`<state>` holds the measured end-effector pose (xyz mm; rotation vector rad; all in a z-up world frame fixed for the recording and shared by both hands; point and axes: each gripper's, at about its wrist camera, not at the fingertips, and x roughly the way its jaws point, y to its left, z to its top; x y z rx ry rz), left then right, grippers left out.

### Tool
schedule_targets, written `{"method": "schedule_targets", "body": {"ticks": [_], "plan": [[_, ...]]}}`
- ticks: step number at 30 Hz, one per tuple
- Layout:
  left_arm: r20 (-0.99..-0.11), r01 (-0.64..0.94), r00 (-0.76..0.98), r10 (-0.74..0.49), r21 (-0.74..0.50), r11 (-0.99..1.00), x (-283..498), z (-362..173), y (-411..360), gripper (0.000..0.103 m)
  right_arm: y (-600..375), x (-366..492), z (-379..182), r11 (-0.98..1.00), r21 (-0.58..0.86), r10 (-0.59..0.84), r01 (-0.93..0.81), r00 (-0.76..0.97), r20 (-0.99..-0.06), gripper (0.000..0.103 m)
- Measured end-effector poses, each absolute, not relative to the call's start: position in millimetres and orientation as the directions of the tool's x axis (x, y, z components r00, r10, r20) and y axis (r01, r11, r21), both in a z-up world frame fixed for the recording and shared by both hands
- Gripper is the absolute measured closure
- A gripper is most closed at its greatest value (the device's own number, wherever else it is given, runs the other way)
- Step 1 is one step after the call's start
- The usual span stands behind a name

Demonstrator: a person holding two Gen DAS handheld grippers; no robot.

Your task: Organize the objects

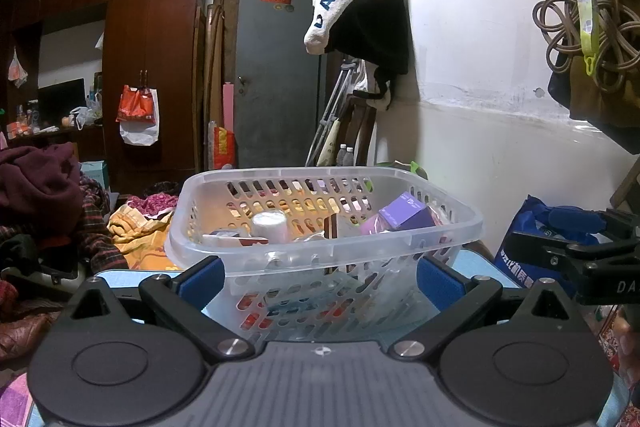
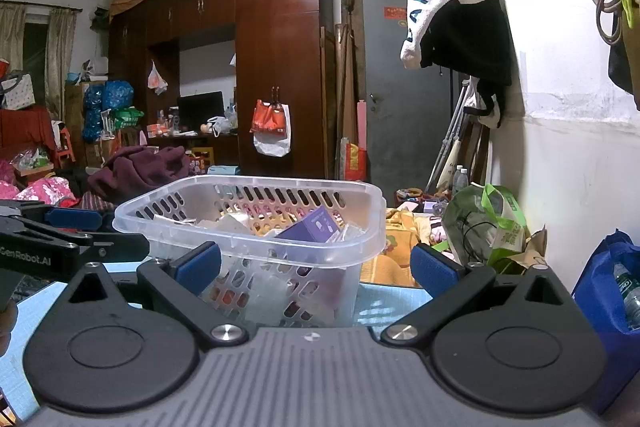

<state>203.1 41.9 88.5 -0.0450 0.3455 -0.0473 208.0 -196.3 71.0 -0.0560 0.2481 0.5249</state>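
Note:
A clear plastic basket [image 1: 460, 223] with slotted walls stands on a light blue surface [image 1: 120, 277]. It holds a purple box [image 1: 404, 213], a white round container [image 1: 270, 225] and other small items. My left gripper [image 1: 320, 277] is open and empty, its blue pads level with the basket's near wall. The basket [image 2: 360, 239] and purple box [image 2: 312, 229] also show in the right wrist view. My right gripper [image 2: 316, 267] is open and empty, just in front of the basket's right corner. Each gripper shows at the edge of the other's view.
A blue bag [image 2: 608, 303] stands at the right by the white wall. A green and white bag [image 2: 488, 223] and yellow cloth [image 2: 396, 251] lie behind the basket. Piled clothes [image 1: 48, 207] lie at the left. Wardrobes and a grey door stand at the back.

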Motion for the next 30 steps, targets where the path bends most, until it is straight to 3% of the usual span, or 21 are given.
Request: {"method": "schedule_targets", "body": {"ticks": [30], "plan": [[-0.345,0.041,0.937,-0.057,-0.052,0.998,204.4,83.1,37.4,0.0,-197.5,207.5,72.3,0.865,0.01,0.489,-0.502,0.837,-0.248,0.0]]}}
